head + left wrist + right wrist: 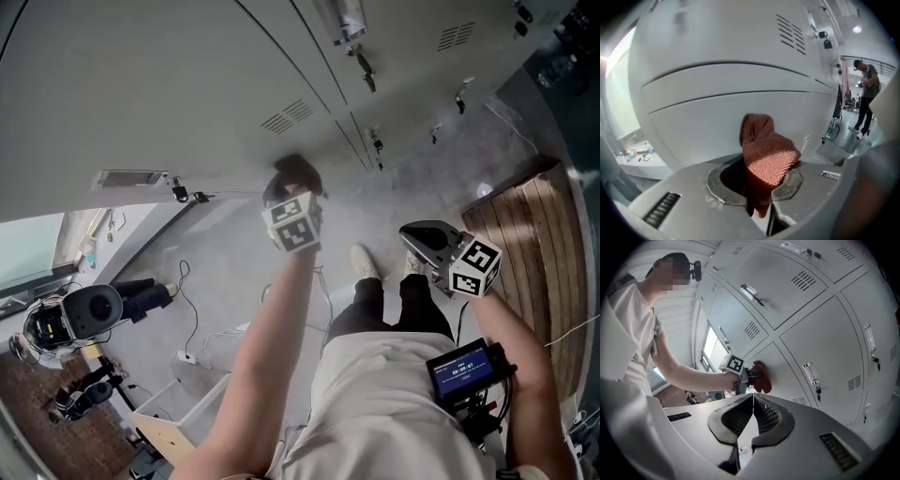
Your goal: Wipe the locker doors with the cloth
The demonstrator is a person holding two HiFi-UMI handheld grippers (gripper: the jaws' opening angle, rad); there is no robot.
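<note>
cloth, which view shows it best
The left gripper view: the cloth fills the centre, close up, its knit clear. The head view shows only a dark blurred bunch; the right gripper view, a small red lump far off.

cloth (766, 154): rust-red knit, bunched, pinched in my left claw (758, 183), far end against a door | locker doors (740, 65): pale grey, vented, shut, right ahead

Grey concrete floor (225, 234), white cables (199, 323) trailing across it. Slatted wooden bench (530, 234) at the floor's right edge. Daylit window (28, 253) far left; brown flooring (37, 422) at lower-left corner.
</note>
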